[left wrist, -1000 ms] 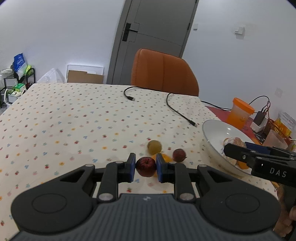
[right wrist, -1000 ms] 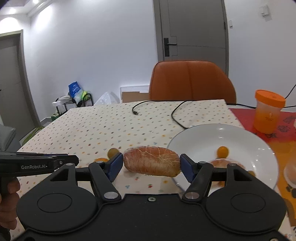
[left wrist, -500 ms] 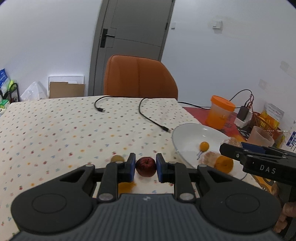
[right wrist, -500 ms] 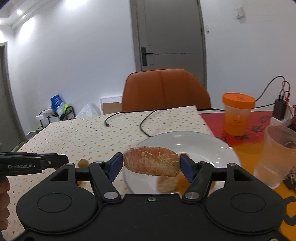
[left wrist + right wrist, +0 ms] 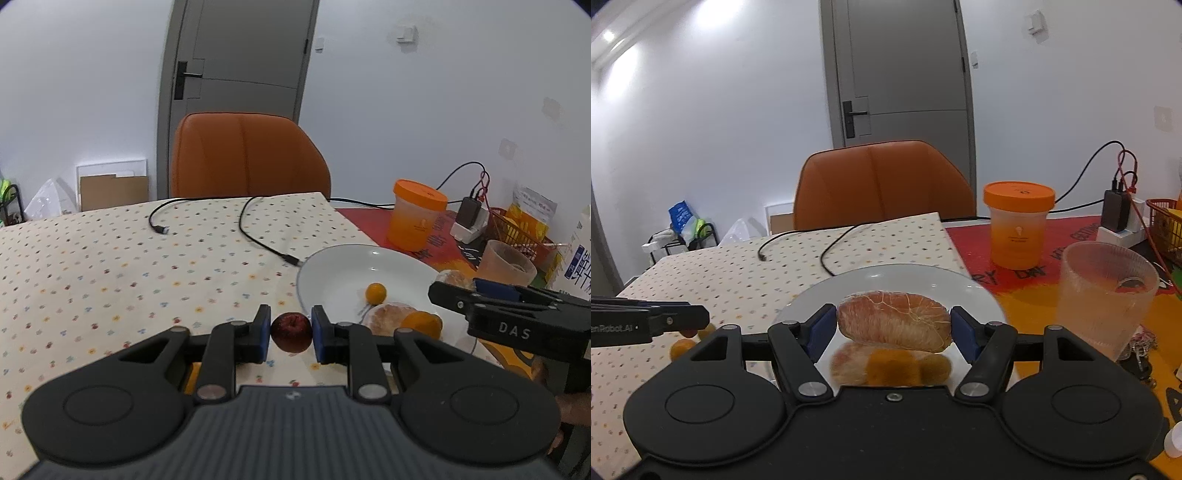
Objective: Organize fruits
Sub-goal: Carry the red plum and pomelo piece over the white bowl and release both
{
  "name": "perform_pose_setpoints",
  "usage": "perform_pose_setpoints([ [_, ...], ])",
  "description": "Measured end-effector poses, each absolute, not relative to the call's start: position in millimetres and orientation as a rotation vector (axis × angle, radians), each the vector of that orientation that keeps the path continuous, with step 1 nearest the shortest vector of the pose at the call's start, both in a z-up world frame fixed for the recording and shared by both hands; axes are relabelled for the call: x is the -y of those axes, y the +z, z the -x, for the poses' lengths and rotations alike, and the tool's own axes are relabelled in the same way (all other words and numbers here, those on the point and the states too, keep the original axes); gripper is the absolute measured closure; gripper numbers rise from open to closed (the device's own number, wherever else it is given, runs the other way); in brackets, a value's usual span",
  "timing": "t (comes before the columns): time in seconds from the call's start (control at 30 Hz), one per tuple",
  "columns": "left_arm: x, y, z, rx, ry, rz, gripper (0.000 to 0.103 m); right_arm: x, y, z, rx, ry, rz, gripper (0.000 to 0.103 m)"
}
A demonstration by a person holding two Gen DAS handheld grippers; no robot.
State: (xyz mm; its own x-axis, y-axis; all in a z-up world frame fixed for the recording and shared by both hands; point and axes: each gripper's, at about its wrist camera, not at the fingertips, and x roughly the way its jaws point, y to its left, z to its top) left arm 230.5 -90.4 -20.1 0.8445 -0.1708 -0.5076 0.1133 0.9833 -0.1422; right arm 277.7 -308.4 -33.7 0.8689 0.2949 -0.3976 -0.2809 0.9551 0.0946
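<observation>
The left gripper [image 5: 291, 334] has its fingers closed on a small dark red fruit [image 5: 291, 332], pinched across its round middle and carried just above the desk [image 5: 110, 266], near the left rim of the white plate [image 5: 332, 266]. That fruit looks light and firm with a smooth, rounded skin, so I judge it could roll or squirt out unless the pads stay centred on its widest part.

The right gripper [image 5: 894, 334] has its fingers closed end to end on a peeled pomelo segment [image 5: 894, 325], held over the plate. It looks soft, juicy and thinly membraned; a hard squeeze would probably crush or tear it, so a gentle hold at its blunt ends suits it.

On the plate lie another peeled segment [image 5: 384, 319] and small orange fruits [image 5: 375, 293].
</observation>
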Motion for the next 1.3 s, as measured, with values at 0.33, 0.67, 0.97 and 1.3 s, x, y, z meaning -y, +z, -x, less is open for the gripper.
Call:
perform_pose_setpoints([
  [0.33,113.8,-25.0,-251.0,-0.563,-0.166,0.068,0.081,322.0,-46.4,-294.7,-0.418,0.290,-0.050,0.039],
  [0.67,131.9,-29.0,-266.7,-0.574,-0.189,0.060,0.081,326.0,-50.4,-308.3,-0.424,0.303,-0.055,0.031],
  [0.97,136.8,-27.8,-266.0,-0.576,-0.176,0.051,0.076,334.2,-55.3,-293.8,-0.438,0.293,-0.087,0.026],
  [1.3,122.8,-24.6,-245.7,-0.574,-0.133,0.052,0.060,332.2,-51.1,-280.9,-0.448,0.301,-0.088,0.026],
])
